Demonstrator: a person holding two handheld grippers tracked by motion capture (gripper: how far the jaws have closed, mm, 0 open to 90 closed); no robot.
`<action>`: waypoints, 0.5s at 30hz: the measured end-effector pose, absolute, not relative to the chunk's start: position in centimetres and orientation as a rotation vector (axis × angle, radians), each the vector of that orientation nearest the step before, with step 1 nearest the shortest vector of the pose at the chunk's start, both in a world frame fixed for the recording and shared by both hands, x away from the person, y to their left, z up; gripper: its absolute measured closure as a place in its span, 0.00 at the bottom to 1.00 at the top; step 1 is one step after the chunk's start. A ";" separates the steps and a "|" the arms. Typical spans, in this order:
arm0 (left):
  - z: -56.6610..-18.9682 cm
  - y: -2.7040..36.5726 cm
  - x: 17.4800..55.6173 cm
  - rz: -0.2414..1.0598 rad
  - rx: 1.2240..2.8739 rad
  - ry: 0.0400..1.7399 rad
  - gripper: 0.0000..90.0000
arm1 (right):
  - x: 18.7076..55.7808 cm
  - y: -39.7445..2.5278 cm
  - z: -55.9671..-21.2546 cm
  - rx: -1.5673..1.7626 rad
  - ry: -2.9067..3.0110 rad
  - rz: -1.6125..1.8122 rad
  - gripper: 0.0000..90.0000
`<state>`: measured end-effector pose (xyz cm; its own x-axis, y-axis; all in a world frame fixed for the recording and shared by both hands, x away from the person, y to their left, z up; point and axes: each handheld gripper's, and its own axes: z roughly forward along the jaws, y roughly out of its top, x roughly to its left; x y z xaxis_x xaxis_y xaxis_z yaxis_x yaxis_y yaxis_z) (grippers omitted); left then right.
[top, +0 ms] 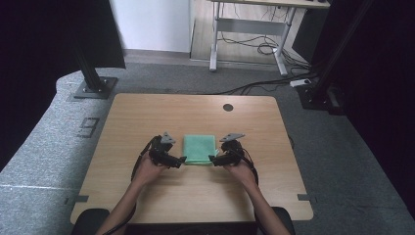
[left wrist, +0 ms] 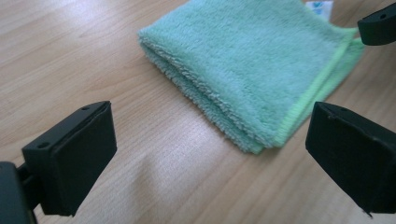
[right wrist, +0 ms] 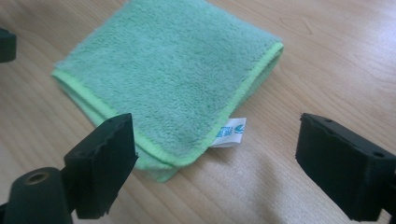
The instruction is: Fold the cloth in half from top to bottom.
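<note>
The folded green microfibre cloth [top: 199, 149] lies flat near the middle of the bench [top: 147, 117], a little toward the person's edge, folded to a near-square pad with its sides roughly parallel to the bench edges. It has no clear long axis. In the right gripper view its lime-trimmed open edges meet at the near corner, and a small white care label [right wrist: 232, 133] pokes out from under the trimmed edge there; in the left gripper view the near side shows the soft folded layers.

The cloth lies between the two tools. The left tongs [top: 179, 160] sit just beside its near-left corner, pointing inward, and the right tongs [top: 214, 158] just beside its near-right corner, mirrored. Neither arm is clearly nearer; both are about equally close. Both pairs of tongs stand wide apart and hold nothing, with bare wood between their pads.

I judge each near corner lies just ahead of its tongs, so a short inward push would reach it.
</note>
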<state>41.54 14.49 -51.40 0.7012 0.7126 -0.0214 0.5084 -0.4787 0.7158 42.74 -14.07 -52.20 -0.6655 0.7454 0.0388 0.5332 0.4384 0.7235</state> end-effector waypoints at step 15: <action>-48.9 15.7 38.8 0.426 2.196 0.867 0.01 | 40.3 -15.3 -49.6 1.019 2.411 1.051 0.07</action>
<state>38.76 15.68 -48.92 0.7184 0.6946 0.0380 0.4544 -0.5100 0.7303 40.29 -15.33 -49.62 -0.6946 0.7194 -0.0070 0.4847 0.4750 0.7345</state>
